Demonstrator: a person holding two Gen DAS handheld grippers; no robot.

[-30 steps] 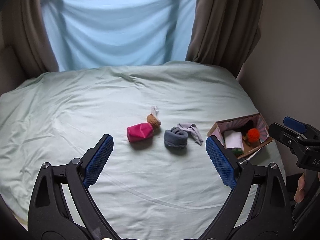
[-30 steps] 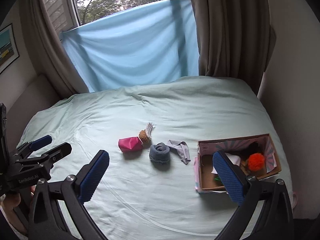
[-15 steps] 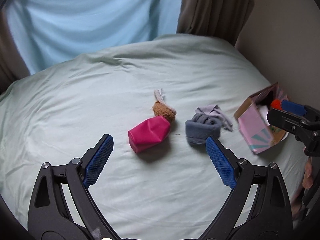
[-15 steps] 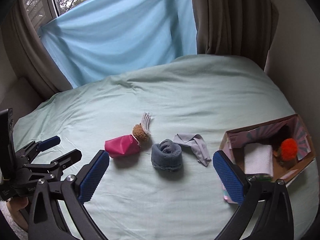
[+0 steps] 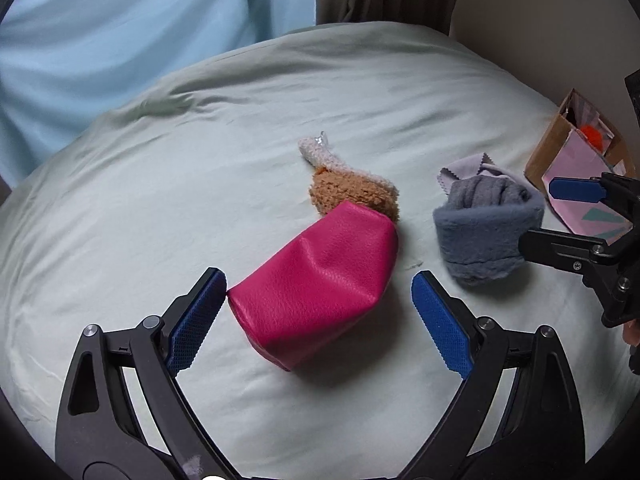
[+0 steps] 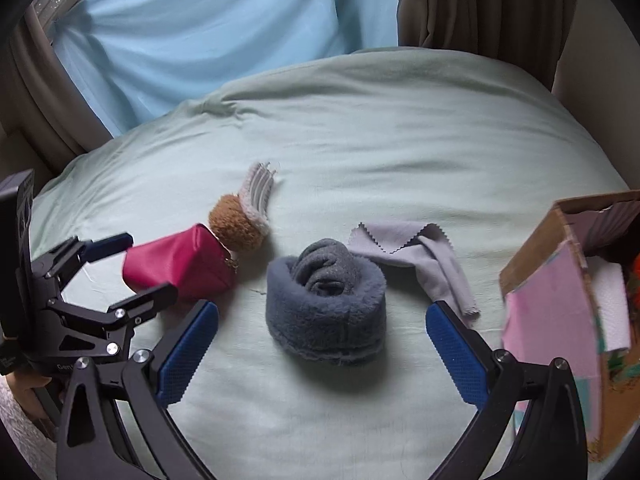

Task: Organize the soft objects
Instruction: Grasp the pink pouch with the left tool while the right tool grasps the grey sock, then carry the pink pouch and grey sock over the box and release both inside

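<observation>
A pink pouch (image 5: 320, 280) lies on the pale green bed, and my open left gripper (image 5: 319, 298) straddles it, its left pad touching the pouch's corner. A brown plush toy (image 5: 352, 192) lies against the pouch's far end. A rolled grey fleece (image 6: 326, 304) sits between the pads of my open right gripper (image 6: 322, 344). A light grey cloth (image 6: 432, 260) lies just beyond the roll to its right. In the right wrist view the pouch (image 6: 180, 266) sits between the left gripper's (image 6: 128, 268) fingers.
A cardboard box (image 6: 560, 320) with pink sides stands at the bed's right edge, holding white paper and an orange pom-pom (image 5: 592, 134). A blue sheet (image 6: 220, 28) and brown curtains (image 6: 480, 12) hang behind the bed.
Both grippers have moved forward and down toward the bed. The left now straddles the pink pouch and the right straddles the grey roll. Both stay open.
</observation>
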